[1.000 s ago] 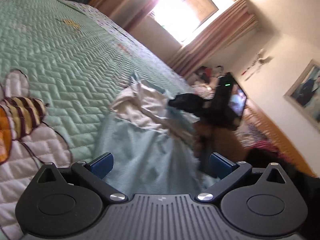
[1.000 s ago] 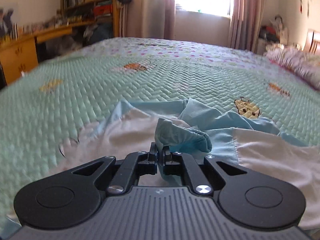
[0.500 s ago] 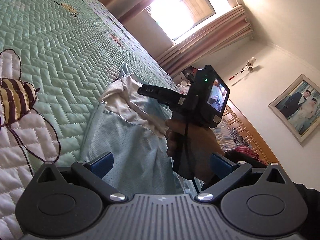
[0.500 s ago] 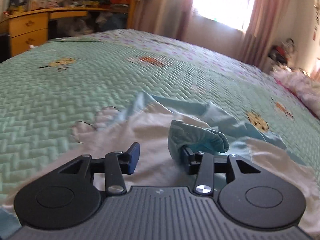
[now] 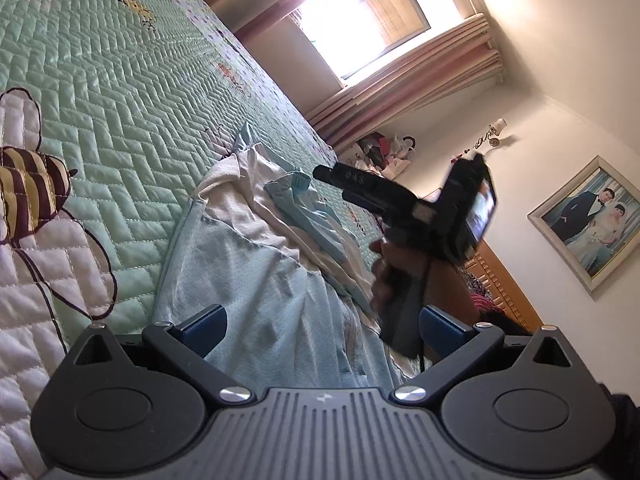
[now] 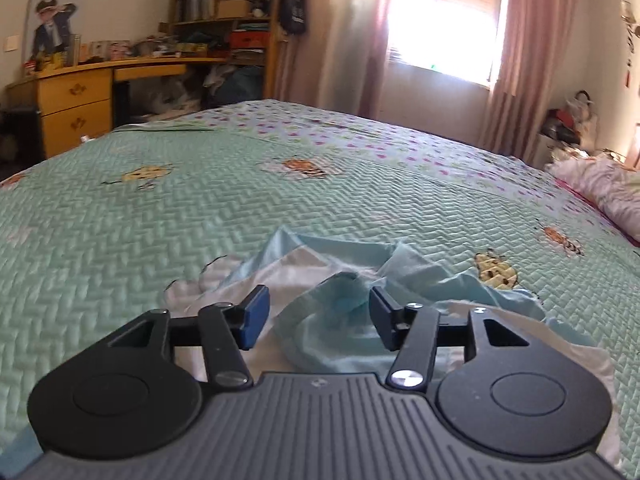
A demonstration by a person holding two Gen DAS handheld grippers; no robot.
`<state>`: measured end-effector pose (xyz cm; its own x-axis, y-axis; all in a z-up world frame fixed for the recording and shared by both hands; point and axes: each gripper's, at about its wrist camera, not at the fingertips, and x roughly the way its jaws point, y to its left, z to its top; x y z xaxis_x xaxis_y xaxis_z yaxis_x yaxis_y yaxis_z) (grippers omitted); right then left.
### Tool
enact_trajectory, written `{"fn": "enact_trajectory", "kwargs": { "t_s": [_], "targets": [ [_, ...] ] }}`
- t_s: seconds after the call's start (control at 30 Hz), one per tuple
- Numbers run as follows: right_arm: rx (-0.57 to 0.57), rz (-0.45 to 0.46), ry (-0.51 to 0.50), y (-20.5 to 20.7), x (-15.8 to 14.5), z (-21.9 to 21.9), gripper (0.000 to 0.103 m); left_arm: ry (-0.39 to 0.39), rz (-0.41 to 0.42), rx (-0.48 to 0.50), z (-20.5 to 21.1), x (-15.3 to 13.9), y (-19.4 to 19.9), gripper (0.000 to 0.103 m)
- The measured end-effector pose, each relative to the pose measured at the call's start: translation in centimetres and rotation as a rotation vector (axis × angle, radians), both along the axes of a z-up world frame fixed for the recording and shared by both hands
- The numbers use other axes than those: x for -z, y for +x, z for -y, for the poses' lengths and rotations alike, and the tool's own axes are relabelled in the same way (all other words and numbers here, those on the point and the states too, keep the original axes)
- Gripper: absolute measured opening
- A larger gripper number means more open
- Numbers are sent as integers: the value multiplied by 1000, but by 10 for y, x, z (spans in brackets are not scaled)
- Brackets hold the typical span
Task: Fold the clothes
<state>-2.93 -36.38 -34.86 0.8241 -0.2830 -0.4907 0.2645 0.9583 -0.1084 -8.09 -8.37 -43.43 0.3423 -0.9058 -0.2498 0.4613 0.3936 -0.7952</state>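
Observation:
A light blue and white garment point(image 5: 256, 264) lies crumpled on the green quilted bed point(image 5: 120, 92). My left gripper point(image 5: 324, 324) is open above the garment's near blue part and holds nothing. In the left wrist view my right gripper point(image 5: 400, 200) is held in a hand above the garment. In the right wrist view my right gripper point(image 6: 318, 316) is open, with a folded blue sleeve point(image 6: 340, 320) lying between its fingers and not pinched. The garment point(image 6: 460, 292) spreads out to the right under it.
The bed point(image 6: 200, 208) has bee pictures and a purple-dotted far edge. A yellow desk point(image 6: 76, 100) and shelves stand at far left, a window with pink curtains point(image 6: 440, 28) behind. Pink bedding point(image 6: 600, 188) lies at right. A framed photo point(image 5: 592, 216) hangs on the wall.
My right gripper was shut on the blue sleeve, has opened and let it drop onto the garment, and has lifted slightly. My left gripper has tilted and stayed open.

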Motion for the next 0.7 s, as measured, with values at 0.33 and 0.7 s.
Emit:
{"fn": "enact_trajectory", "kwargs": {
  "t_s": [0.33,0.7],
  "targets": [
    [145,-157,39,96,34,40,58,-8,-17,8,0,2,4,102],
    [182,-45,87,49,22,51,66,-78,-65,8,-9,4,9,102]
  ]
}}
